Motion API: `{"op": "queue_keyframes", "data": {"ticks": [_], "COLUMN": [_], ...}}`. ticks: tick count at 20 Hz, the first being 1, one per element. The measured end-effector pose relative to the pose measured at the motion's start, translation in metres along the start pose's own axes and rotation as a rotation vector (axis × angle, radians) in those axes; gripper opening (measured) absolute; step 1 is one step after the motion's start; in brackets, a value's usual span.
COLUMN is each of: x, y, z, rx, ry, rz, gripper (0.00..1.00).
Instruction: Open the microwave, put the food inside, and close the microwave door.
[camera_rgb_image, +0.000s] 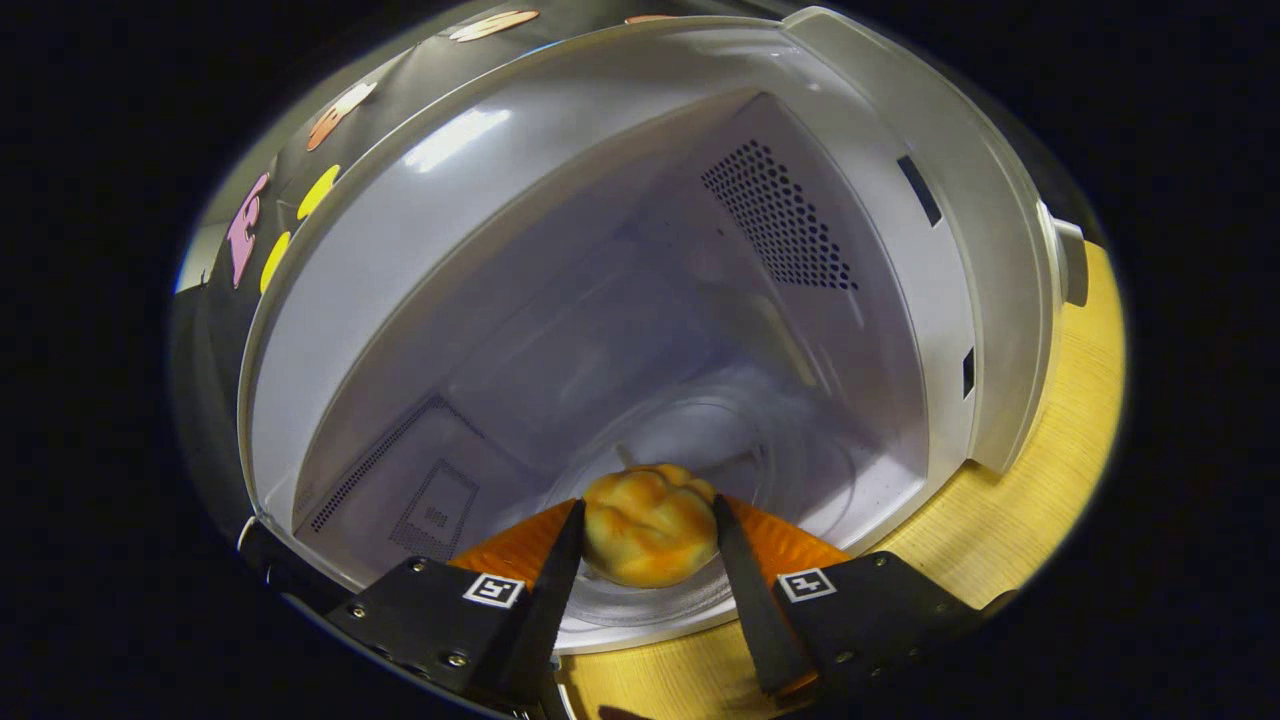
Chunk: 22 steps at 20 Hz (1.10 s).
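The white microwave (560, 180) stands open, and I look straight into its cavity. A golden-brown bread roll (650, 530) sits between my fingers, and both press on its sides. My gripper (648, 505) is shut on the roll at the cavity's mouth, above the front rim of the glass turntable (740, 430). I cannot tell whether the roll rests on the glass or hangs just above it. The rest of the turntable, beyond the roll, is bare.
The cavity's right wall has a perforated vent (780, 220). The microwave's front frame (1000, 260), with latch slots, stands to the right of the opening. The light wooden table (1060, 440) runs under and to the right of the microwave. The booth's black cloth wall (215, 330) is at the left.
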<state>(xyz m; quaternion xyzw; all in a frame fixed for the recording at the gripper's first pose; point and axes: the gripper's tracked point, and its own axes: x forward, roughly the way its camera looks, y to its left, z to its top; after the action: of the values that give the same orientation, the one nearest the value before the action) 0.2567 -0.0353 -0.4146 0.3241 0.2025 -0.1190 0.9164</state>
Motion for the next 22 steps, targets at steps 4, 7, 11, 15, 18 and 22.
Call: {"op": "queue_keyframes", "data": {"ticks": [4, 7, 11, 15, 18, 22], "x": [-0.002, -0.01, -0.038, -0.079, -0.119, -0.184], "y": [0.003, 0.0, 0.01, 0.018, 0.024, 0.038], "z": [-0.007, -0.001, 0.01, 0.014, 0.011, 0.02], "rx": [-0.041, -0.09, -0.126, -0.17, -0.19, -0.315], "ry": [0.018, 0.003, 0.006, 0.04, 0.093, 0.075], "rz": [0.02, 0.003, 0.054, 0.14, 0.219, 0.308], "gripper": [0.91, 0.96, 0.97, 0.97, 0.97, 0.96]}}
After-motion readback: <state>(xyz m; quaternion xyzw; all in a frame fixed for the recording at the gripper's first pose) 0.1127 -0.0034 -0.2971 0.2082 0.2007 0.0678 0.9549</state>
